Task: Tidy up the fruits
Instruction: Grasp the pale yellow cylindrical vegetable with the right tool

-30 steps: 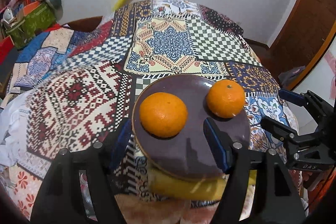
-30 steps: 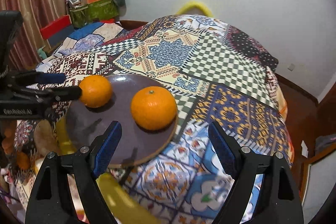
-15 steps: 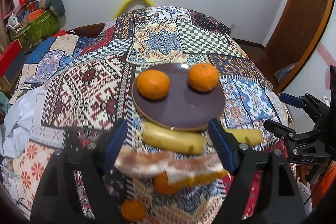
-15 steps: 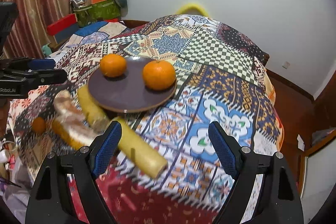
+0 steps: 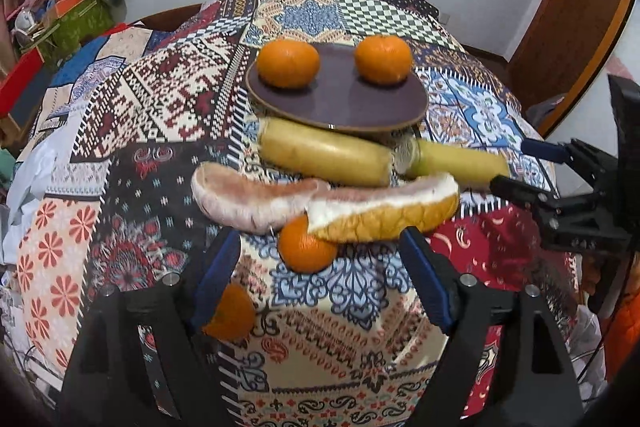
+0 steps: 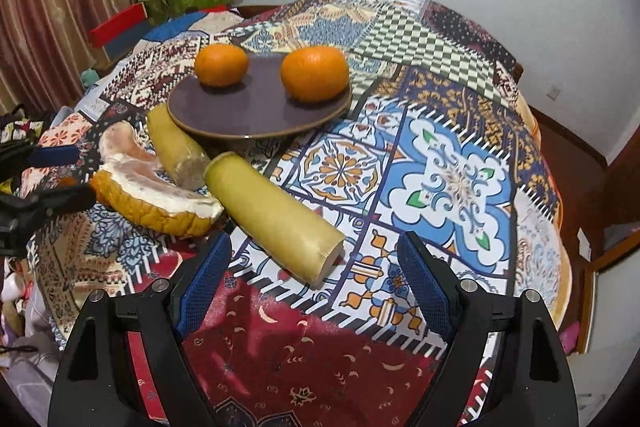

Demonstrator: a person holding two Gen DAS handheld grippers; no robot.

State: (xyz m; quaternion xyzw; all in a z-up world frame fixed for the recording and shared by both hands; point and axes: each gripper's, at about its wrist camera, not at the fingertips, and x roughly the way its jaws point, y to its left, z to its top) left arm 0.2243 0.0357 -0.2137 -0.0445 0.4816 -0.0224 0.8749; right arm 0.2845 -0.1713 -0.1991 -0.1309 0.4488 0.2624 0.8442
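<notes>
Both the left gripper [image 5: 320, 275] and right gripper [image 6: 314, 271] are hanging released, empty; the nearest loose orange [image 5: 306, 247] is likely waiting for the plate [image 5: 336, 103].

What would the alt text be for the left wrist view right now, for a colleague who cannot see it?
The open left gripper hovers empty over a patchwork tablecloth, facing a brown plate holding two oranges. In front of the plate lie two yellow cylindrical pieces, two pomelo wedges and two loose oranges; the right gripper shows at the right edge.
</notes>
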